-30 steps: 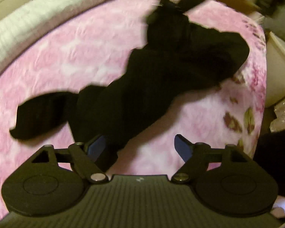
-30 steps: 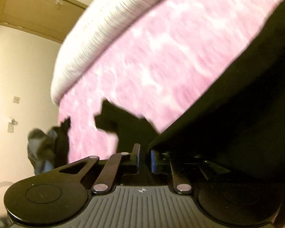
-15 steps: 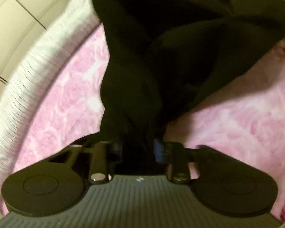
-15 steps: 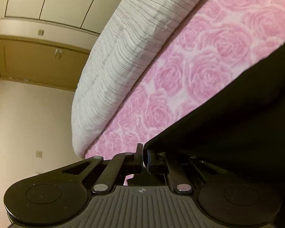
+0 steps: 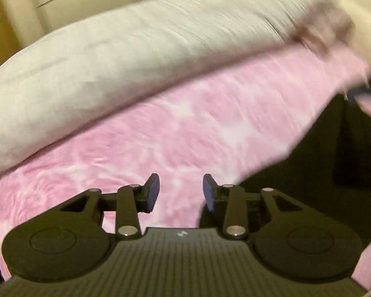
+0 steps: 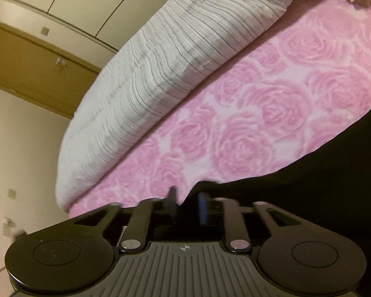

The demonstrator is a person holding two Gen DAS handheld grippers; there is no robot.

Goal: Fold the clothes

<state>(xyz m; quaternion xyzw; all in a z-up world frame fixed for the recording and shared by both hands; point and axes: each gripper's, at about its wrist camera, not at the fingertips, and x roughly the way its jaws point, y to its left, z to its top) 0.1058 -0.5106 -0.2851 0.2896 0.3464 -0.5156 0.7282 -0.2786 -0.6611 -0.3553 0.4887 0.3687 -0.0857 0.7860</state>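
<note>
My left gripper (image 5: 180, 191) stands with its jaws apart, nothing between them, only pink blanket (image 5: 160, 136) showing in the gap. My right gripper (image 6: 186, 206) is blurred at the tips; the jaws look a little apart with black cloth in and behind the gap, but I cannot tell whether they grip it.

Risks: if the right jaws are loose, the black garment (image 6: 309, 198) could slip out and slump into a heap, spoiling any fold line. With the left gripper empty, one side of the cloth has no support and could sag or twist. The left view is smeared, so a grab made now could miss the edge or catch the blanket.

Garment: plain black, limp, no detail readable. It lies on the blanket to the right in both views, its edge (image 5: 296, 153) running diagonally. The white duvet (image 6: 173, 74) lies beyond, well apart. Whether the garment is folded I cannot tell.
</note>
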